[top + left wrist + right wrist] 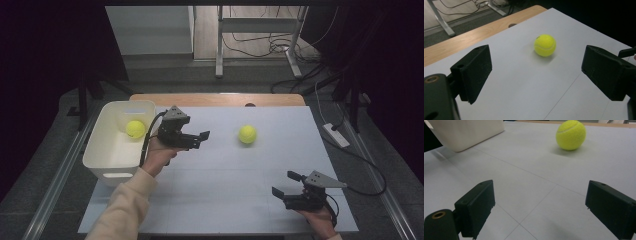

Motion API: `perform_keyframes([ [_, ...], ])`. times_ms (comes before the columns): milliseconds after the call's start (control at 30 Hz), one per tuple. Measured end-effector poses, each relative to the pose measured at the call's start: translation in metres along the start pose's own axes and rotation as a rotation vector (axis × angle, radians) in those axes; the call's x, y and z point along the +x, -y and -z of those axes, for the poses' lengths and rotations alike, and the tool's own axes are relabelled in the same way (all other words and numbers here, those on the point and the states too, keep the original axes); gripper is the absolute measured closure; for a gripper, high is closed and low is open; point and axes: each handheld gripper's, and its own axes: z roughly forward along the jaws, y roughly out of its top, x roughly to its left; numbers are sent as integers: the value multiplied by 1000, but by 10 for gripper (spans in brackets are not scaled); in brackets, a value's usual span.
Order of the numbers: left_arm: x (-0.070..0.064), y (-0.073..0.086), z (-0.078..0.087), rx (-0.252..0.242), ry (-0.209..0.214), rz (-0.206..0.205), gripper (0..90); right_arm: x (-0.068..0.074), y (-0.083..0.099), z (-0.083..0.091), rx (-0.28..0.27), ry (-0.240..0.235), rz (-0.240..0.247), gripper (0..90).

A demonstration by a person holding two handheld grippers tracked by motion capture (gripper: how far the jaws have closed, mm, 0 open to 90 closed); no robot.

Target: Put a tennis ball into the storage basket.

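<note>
A yellow tennis ball (247,134) rests on the white tabletop (225,175), right of centre toward the back. A second tennis ball (135,129) lies inside the white bin (107,155) at the left. My left gripper (201,139) hovers beside the bin, open and with nothing in it, and points right toward the loose ball (545,45), which lies some way beyond its jaws (539,72). My right gripper (285,184) is near the front right corner, open with nothing between its jaws (541,207). The ball (571,135) is far ahead of it and the bin (466,132) is at the upper left.
A strip of wooden table edge (220,99) runs along the back of the white surface. Beyond it stand metal frame legs (219,45) with cables (280,47) on the floor. A power strip (336,135) lies off the table's right side.
</note>
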Motion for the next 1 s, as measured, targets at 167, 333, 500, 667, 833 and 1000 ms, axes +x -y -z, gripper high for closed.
perform_keyframes([
  [167,-3,-2,-6,3,4,-8,106,0,1,4,-6,4,-5,88],
  [333,-7,-2,-12,7,11,-16,104,0,1,3,-5,-2,4,88],
  [500,-10,-3,-20,20,14,-21,105,1,1,2,-5,-7,8,88],
  [667,-10,-4,-26,27,23,-23,105,0,1,3,-8,-1,6,88],
  [833,-11,-4,-29,32,28,-29,105,1,0,3,-6,5,8,88],
  [1000,-11,-4,-33,42,30,-27,101,0,0,2,-1,7,8,88],
])
